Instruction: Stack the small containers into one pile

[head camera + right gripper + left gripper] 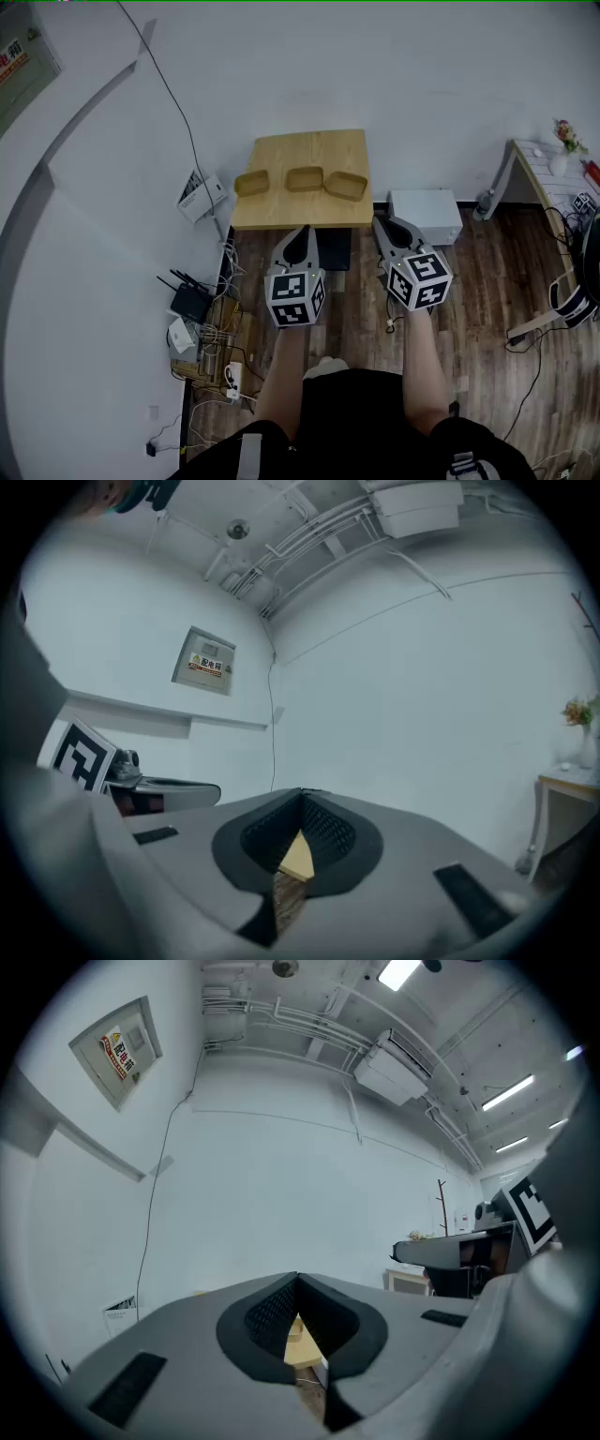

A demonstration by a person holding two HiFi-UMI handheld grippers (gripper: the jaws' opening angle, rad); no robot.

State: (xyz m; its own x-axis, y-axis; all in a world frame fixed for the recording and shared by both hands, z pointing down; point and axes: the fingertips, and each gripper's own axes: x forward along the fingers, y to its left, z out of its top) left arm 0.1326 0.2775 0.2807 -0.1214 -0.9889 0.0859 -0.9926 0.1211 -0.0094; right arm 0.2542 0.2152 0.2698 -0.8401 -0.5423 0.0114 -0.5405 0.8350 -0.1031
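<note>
- Closest to me, the person's arms (281,375) reach forward, each hand carrying a gripper held level over the wooden floor (487,272).
- Left gripper (302,231): I read its jaws as pressed together with nothing between them. It hangs just short of the table's near edge.
- Right gripper (382,223): its jaws are likewise together and empty, near the table's near right corner.
- Left of the grippers, on the floor, I see a black router (190,302) among tangled cables (220,342).
- Beyond the grippers stands the small wooden table (300,148). Three small containers sit in a row on its near half: left container (251,183), middle container (305,178), right container (347,185). They are apart, none stacked.
- Just right of the table, a white box (425,214) sits on the floor by the wall.
</note>
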